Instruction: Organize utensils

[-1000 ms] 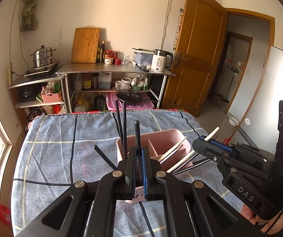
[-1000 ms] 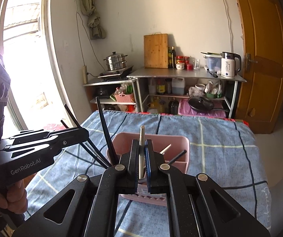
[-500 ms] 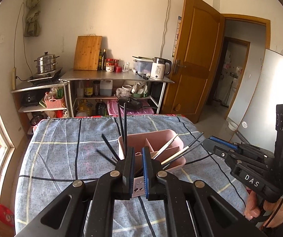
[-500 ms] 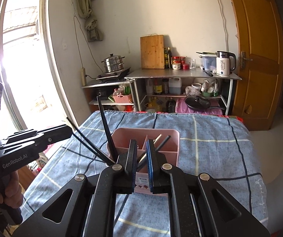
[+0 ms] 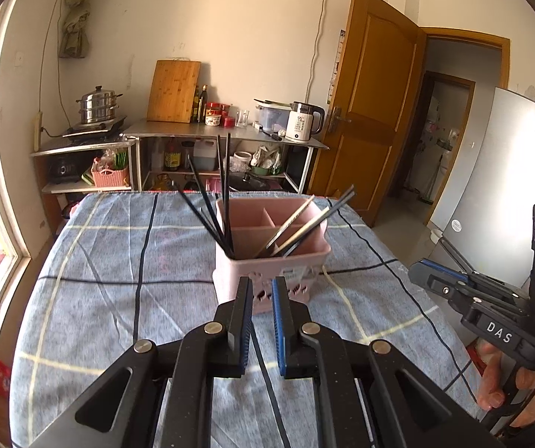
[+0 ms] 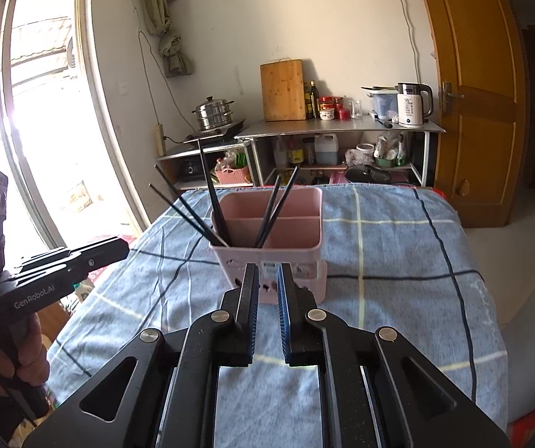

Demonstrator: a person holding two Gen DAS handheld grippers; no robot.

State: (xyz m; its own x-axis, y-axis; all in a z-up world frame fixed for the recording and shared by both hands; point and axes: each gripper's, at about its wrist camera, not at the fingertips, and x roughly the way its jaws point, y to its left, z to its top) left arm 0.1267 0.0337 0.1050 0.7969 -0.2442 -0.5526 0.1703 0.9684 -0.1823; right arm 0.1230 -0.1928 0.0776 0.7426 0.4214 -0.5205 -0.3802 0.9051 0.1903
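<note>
both claws, left and right, drew back from the pink caddy, fingers slightly apart, empty.

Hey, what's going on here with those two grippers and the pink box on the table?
A person is sorting chopsticks into a pink divided holder on a blue checked tablecloth. Black chopsticks lean in its left corner; black and pale chopsticks lean in a compartment further right. The left gripper and right gripper sit just short of the holder, jaws slightly apart with nothing between them.
</note>
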